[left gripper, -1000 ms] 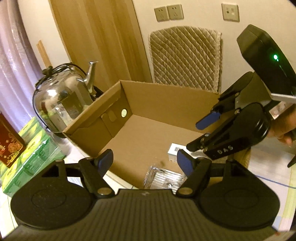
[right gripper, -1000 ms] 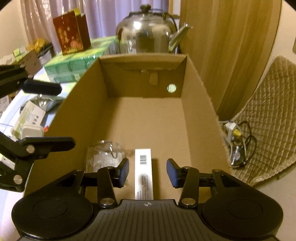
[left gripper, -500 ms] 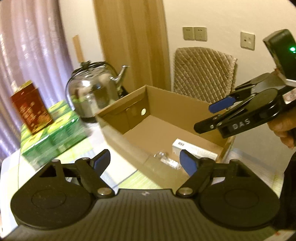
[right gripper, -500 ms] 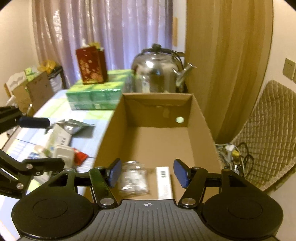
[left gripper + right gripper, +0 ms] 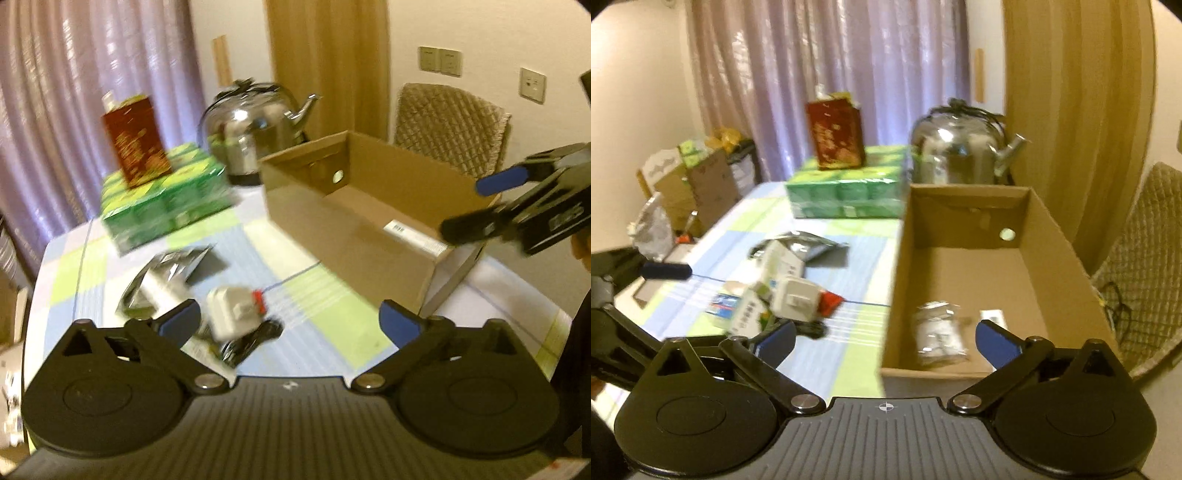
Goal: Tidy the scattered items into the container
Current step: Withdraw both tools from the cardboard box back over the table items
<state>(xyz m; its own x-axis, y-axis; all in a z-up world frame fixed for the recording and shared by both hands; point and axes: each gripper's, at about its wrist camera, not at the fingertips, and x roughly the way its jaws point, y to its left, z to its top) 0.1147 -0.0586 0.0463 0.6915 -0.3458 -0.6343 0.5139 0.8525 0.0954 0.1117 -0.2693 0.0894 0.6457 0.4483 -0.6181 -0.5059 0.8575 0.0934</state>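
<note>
Left of the open brown cardboard box (image 5: 964,266), on the checked green, blue and white tablecloth (image 5: 849,354), lies a loose heap of scattered items: a crumpled silver foil pouch (image 5: 805,246) farthest from the camera, a white carton with blue print (image 5: 781,264) just in front of it, a green-and-white printed packet (image 5: 748,314), a white plastic plug adapter (image 5: 794,301) with a small red wrapper (image 5: 830,299) touching its box-side edge, and something dark and blurred (image 5: 809,328) under the adapter that I cannot identify. All of these sit outside the box, near its left wall but apart from it.

Beyond the heap, toward the purple curtain (image 5: 827,74), a stack of green shrink-wrapped tissue packs (image 5: 846,195) carries a dark red printed gift bag (image 5: 836,136), which stands upright on top. Beside the stack, behind the box's far wall, stands a shiny steel kettle (image 5: 956,147).

Inside the box, close to its near wall, rest a clear plastic bag of small white pieces (image 5: 938,332) and, just right of it, a long white carton with a barcode (image 5: 413,236).

Above the heap, the left gripper (image 5: 290,321) hangs with its blue-tipped jaws spread wide and nothing between them. Over the box's near edge, the right gripper (image 5: 884,338) is likewise wide and empty. Right of the box is a quilted beige chair back (image 5: 450,125).
</note>
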